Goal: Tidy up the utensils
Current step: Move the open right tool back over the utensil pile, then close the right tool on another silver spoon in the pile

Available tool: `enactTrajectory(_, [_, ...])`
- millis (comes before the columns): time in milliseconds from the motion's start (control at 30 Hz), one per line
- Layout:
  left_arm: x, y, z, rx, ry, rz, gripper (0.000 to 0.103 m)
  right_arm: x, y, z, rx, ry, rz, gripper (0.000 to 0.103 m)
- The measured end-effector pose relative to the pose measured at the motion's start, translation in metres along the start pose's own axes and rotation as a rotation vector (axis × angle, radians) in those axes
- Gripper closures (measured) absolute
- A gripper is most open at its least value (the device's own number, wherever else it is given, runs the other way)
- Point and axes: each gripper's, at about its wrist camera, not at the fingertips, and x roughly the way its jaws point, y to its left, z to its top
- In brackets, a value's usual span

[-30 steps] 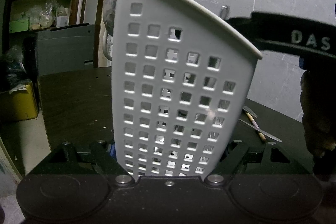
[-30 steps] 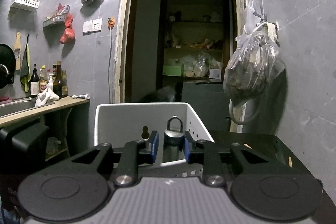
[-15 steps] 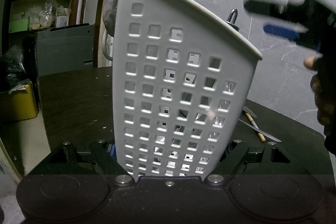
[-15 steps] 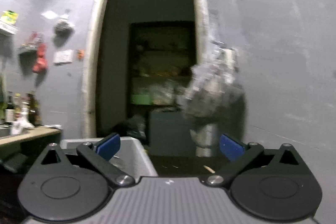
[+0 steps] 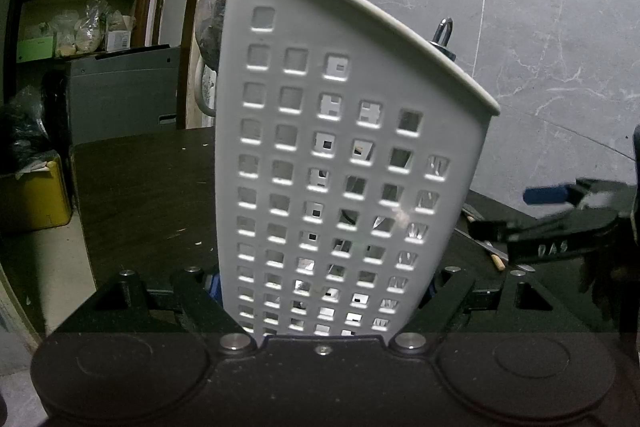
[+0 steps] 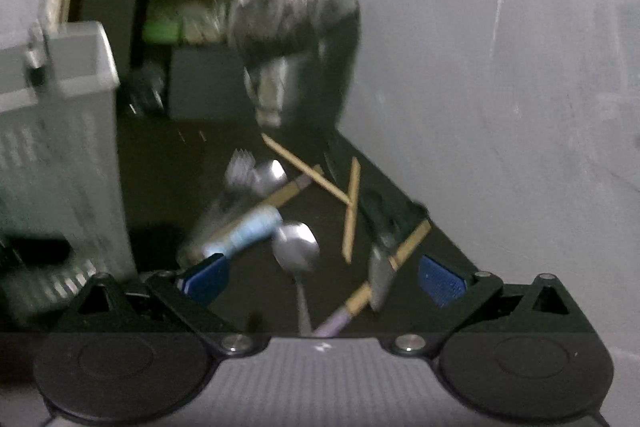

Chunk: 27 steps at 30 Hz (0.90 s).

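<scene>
We pinch the white basket [image 5: 344, 163] upright on the desk [image 6: 168, 163] with the left gripper [image 5: 320, 291]. Our right gripper [image 6: 320, 279], jaws spread empty, hovers over crossed utensils [image 6: 296, 227]; grabbing there risks snagging two.

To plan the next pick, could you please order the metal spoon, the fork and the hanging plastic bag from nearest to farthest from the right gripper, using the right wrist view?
1. Metal spoon: on the table, centred between the open fingers of the right gripper.
2. Fork: farther back, left of centre.
3. Hanging plastic bag: farthest, on the wall by the doorway.
</scene>
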Motion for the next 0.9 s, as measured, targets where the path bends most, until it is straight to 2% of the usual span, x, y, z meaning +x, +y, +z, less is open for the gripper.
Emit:
enactTrajectory(100, [0.0, 0.0, 0.0, 0.0, 0.0, 0.0, 0.02, -0.001, -0.002, -0.012, 0.019, 0.043, -0.031, 0.0])
enactTrajectory(200, [0.0, 0.0, 0.0, 0.0, 0.0, 0.0, 0.02, -0.007, -0.013, -0.015, 0.079, 0.059, 0.008, 0.0])
enactTrajectory(300, [0.0, 0.0, 0.0, -0.001, -0.001, -0.001, 0.02, -0.01, -0.022, -0.018, 0.142, 0.087, 0.103, 0.0])
enactTrajectory(400, [0.0, 0.0, 0.0, -0.001, -0.001, -0.001, 0.02, -0.015, -0.024, -0.021, 0.149, 0.094, 0.148, 0.0])
enactTrajectory(633, [0.0, 0.001, 0.0, -0.001, -0.001, -0.001, 0.02, -0.017, -0.007, -0.028, 0.118, 0.148, 0.289, 0.0])
enactTrajectory(833, [-0.001, 0.001, -0.001, -0.002, -0.001, -0.002, 0.02, -0.03, 0.016, -0.028, 0.045, 0.175, 0.501, 0.0])
enactTrajectory(900, [-0.001, 0.0, -0.001, -0.001, -0.001, -0.001, 0.02, -0.035, 0.02, -0.025, 0.012, 0.171, 0.541, 0.0])
